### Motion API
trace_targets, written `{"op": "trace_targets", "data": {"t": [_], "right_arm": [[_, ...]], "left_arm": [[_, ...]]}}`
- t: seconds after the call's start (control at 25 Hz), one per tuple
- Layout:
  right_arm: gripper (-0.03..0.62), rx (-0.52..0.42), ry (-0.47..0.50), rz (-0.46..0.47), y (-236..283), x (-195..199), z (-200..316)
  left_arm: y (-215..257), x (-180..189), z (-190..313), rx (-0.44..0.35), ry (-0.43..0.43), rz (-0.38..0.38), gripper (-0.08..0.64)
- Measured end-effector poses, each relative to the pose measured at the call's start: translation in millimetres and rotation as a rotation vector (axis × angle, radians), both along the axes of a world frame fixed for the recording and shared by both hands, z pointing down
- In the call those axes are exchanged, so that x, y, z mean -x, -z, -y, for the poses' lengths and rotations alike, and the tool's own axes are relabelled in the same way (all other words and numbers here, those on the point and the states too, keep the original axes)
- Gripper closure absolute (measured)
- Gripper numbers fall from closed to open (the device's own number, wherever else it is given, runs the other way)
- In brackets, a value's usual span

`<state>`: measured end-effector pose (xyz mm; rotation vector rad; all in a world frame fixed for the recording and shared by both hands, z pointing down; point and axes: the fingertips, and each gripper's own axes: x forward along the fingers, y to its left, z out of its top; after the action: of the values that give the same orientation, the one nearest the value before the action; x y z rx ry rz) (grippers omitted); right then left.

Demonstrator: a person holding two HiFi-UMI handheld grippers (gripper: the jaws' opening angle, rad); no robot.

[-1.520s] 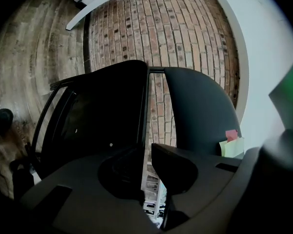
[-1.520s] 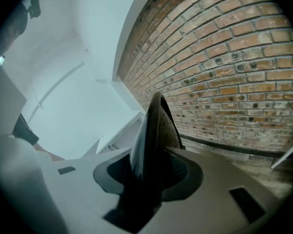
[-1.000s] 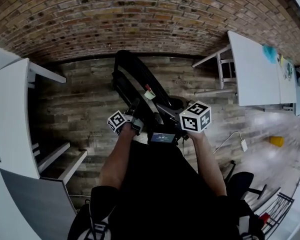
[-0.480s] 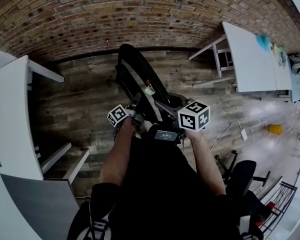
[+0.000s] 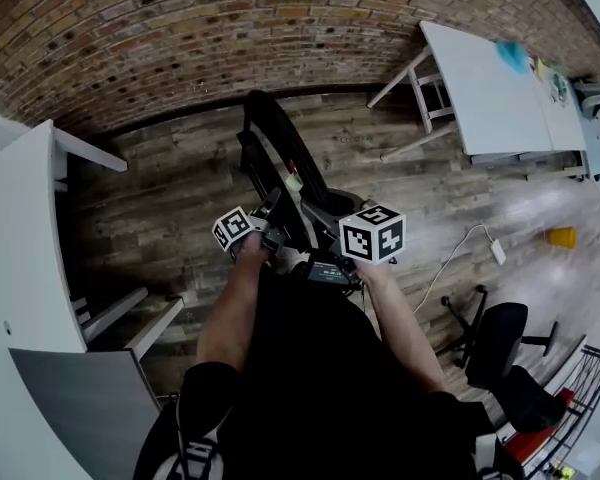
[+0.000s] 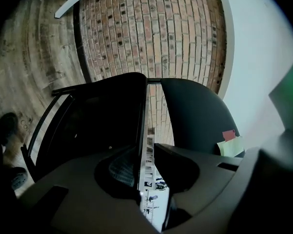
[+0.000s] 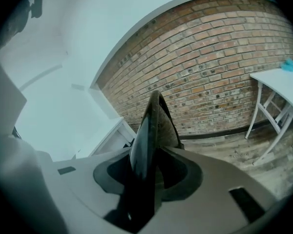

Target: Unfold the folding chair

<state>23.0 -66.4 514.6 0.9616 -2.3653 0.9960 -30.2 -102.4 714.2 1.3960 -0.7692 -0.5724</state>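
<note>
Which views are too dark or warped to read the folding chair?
Head view: fisheye bows the brick wall, floor glare smears at right. Left gripper view: folding chair is a near-black silhouette. Right gripper view: sharp, chair edge glossy.

Folding chair [image 5: 280, 153] on floor [image 5: 170, 198] before brick wall [image 5: 230, 38], cabinet [image 5: 20, 238] at left, table [image 5: 480, 88] at right.

Even daylight, strong fisheye warp, possibly blurred edges.
</note>
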Motion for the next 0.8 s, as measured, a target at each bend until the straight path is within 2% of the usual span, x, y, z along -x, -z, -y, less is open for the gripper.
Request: {"op": "trace_targets", "data": {"t": [0.24,0.56,0.72,0.8], "right_arm": [[0.446,0.021,-0.066,0.033,0,-24,-35],[0.436,0.042,-0.088,0.051,-3,-10,-51],[0.434,0.044,-0.091,0.046,-4,-4,-56],[0.434,0.040,-0.099,0.035,-2,-3,-55]], "left_arm": [[1,-24,-32,-0.004,-0.039,0.058,0.449],[-1,-6,-52,0.014,-0.019,0.139,0.413],[-4,-21,-78,0.010,-0.081,0.090,0.414],[0,-27,-82,-0.006,-0.067,0.045,0.416]]}}
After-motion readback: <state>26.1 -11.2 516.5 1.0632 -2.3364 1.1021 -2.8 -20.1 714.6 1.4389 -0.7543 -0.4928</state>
